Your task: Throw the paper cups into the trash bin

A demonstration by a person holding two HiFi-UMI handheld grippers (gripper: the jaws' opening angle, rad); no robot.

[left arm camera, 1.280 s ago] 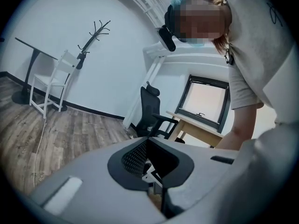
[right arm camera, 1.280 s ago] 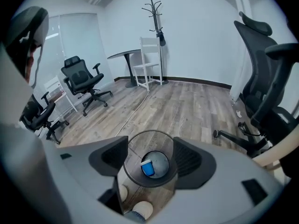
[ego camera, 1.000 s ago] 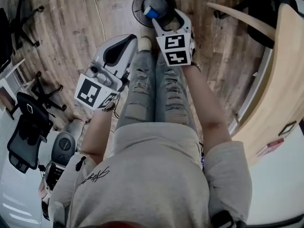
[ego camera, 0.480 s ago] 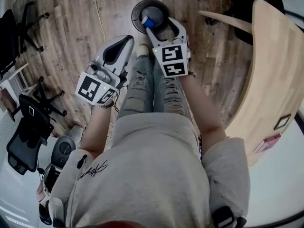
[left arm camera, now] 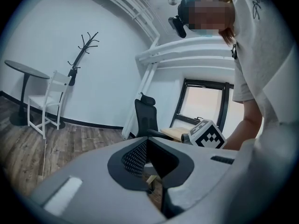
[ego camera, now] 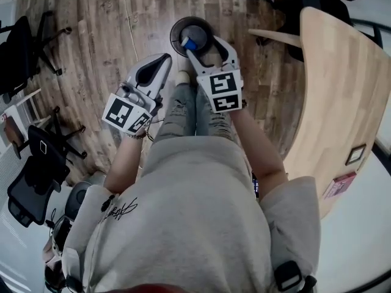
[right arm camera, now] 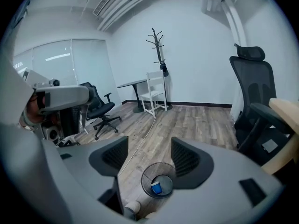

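Note:
A round dark trash bin (ego camera: pixel 206 28) stands on the wooden floor just beyond the person's feet. A blue paper cup (ego camera: pixel 189 44) lies inside it. In the right gripper view the bin (right arm camera: pixel 164 171) and the cup (right arm camera: pixel 156 187) show low between the jaws. My right gripper (ego camera: pixel 204 44) hangs over the bin's near rim, open and empty, its jaws wide apart. To its left, above the person's left knee, my left gripper (ego camera: pixel 164 58) is shut with nothing in it. In the left gripper view its jaws meet at the tips (left arm camera: pixel 147 143).
A curved wooden table (ego camera: pixel 342 84) runs along the right, with a red box (ego camera: pixel 341 185) near its edge. Black office chairs (ego camera: pixel 33 163) stand at the left. A thin cable (ego camera: pixel 129 23) crosses the floor. A black chair (right arm camera: pixel 254 97) stands to the right of the bin.
The head view has swung, bringing more of the table in. The left gripper has shifted slightly toward the right one. The right gripper stays open over the bin with the cup inside.

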